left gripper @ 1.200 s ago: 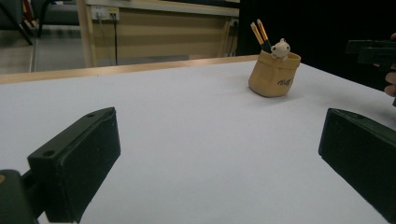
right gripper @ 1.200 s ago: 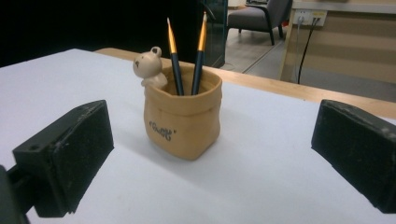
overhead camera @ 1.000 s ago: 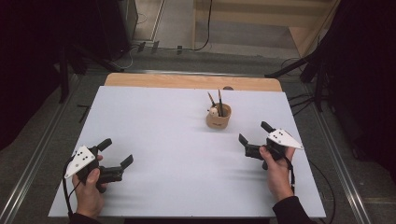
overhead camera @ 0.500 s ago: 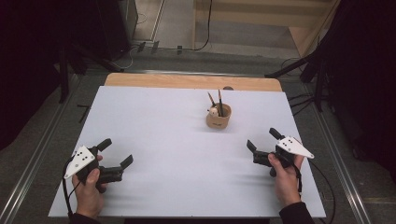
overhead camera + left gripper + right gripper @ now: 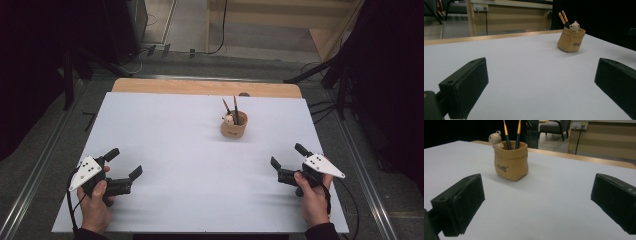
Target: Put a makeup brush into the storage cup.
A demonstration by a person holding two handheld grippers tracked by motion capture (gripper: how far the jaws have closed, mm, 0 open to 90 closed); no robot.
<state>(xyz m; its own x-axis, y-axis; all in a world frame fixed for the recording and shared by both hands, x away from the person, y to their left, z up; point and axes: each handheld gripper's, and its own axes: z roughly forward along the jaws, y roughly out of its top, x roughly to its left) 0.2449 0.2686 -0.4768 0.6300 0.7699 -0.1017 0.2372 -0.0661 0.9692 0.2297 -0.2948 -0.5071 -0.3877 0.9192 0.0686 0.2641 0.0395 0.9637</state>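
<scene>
1. Desk (image 5: 200, 165): a white sheet covers the working surface; a bare wooden strip shows along the 12 o'clock edge.
2. Pen pot (image 5: 234, 125): a tan, sack-shaped holder stands upright on the white sheet, at about 1 o'clock from the desk centre. It carries a small dark printed word on its side, too small to read.
3. Pot contents: two dark pencils (image 5: 512, 135) with orange upper sections lean slightly inside the pot. A small cream bear figure (image 5: 495, 138) sits at the rim.
4. Left hand-held gripper (image 5: 120, 167): positioned at about 8 o'clock on the desk, held in the person's left hand (image 5: 95, 205). Its jaws are spread wide with nothing between them. In the left gripper view, the pot appears at 1 o'clock beyond the jaws, well apart.
5. Right hand-held gripper (image 5: 286, 157): positioned at about 4 o'clock on the desk, held in the person's right hand (image 5: 314, 197). Its jaws are likewise spread wide and hold nothing. In the right gripper view, the pot stands at 11 o'clock, ahead of the jaws and not touching them.
6. A black cable (image 5: 220, 30) runs across the floor beyond the desk, at 12 o'clock.
</scene>
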